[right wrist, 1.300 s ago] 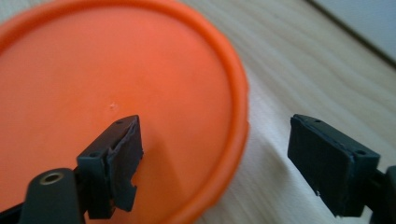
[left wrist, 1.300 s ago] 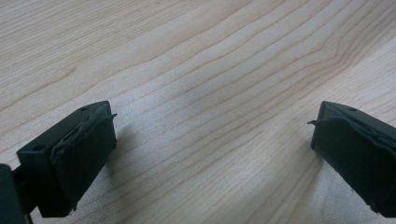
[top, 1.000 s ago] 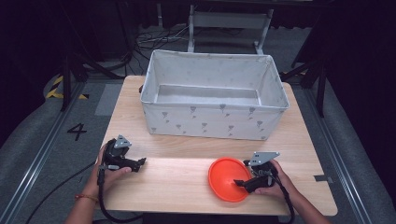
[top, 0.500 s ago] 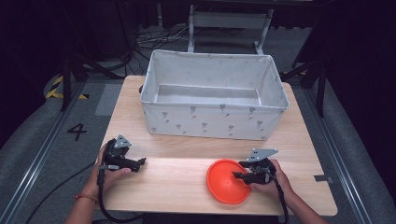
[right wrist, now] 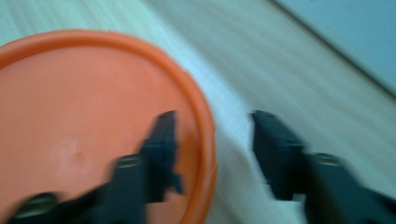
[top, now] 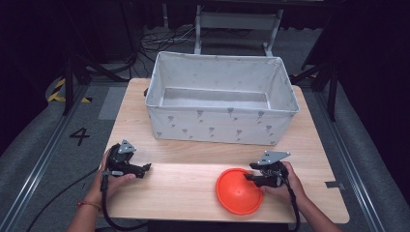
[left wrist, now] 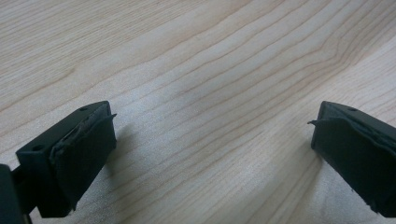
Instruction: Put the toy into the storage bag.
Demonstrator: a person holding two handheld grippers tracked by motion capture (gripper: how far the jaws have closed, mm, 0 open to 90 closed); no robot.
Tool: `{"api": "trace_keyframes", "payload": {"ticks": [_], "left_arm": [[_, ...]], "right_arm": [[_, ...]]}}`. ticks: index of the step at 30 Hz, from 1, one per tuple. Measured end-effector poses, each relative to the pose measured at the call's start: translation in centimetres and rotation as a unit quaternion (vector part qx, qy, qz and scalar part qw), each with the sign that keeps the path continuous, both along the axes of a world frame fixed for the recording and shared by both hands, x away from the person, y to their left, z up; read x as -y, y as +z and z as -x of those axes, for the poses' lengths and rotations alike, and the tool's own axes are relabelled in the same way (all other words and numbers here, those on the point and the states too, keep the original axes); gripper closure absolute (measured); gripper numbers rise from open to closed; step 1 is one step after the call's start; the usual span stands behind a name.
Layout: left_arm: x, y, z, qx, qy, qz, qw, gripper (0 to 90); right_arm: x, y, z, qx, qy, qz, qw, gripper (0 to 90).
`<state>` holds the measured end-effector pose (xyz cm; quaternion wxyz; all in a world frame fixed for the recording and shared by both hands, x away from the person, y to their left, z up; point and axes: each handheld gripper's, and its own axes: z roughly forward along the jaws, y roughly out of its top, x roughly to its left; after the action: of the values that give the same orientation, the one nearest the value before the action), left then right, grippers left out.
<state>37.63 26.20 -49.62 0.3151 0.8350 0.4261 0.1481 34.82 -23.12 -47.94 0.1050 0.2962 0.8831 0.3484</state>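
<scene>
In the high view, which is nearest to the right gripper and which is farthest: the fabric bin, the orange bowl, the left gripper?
1. Orange bowl: at the right gripper, whose jaws straddle its rim.
2. Fabric bin: behind, toward the table's far side.
3. Left gripper: across the table, near its left edge.

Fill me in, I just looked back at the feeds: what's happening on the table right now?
A person holds a gripper in each hand at a wooden table. The right gripper is open, its jaws straddling the rim of an orange bowl near the front edge, not closed on it. The left gripper rests open over bare wood at the front left. A grey fabric bin sits behind them, seemingly empty.
</scene>
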Motion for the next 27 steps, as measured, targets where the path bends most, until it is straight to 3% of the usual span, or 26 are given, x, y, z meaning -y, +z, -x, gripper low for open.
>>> {"api": "trace_keyframes", "payload": {"ticks": [1,3,6,21,24,27], "left_arm": [[0.0,0.0,0.0,0.000,0.000,0.000,1.0000,0.3],[0.0,0.0,0.0,0.000,0.000,0.000,1.0000,0.2],[0.0,0.0,0.0,0.001,0.000,-0.001,1.0000,0.3],[0.0,0.0,0.0,0.002,0.000,-0.001,1.0000,0.3],[0.0,0.0,0.0,0.001,0.000,-0.002,1.0000,0.3],[0.0,0.0,0.0,0.001,0.000,-0.002,1.0000,0.3]], "right_arm": [[0.1,-0.1,0.2,-0.015,0.005,0.001,0.9999,35.5],[0.0,-0.3,0.8,-0.014,-0.006,0.005,0.9999,23.7],[-0.1,-0.8,1.2,-0.035,-0.002,0.005,0.9994,14.7],[-1.5,-1.1,2.3,-0.027,0.031,0.002,0.9992,8.1],[-1.9,-1.0,2.1,-0.031,0.029,0.006,0.9991,10.2],[-1.9,-0.9,2.0,-0.028,0.019,0.000,0.9994,21.2]]}}
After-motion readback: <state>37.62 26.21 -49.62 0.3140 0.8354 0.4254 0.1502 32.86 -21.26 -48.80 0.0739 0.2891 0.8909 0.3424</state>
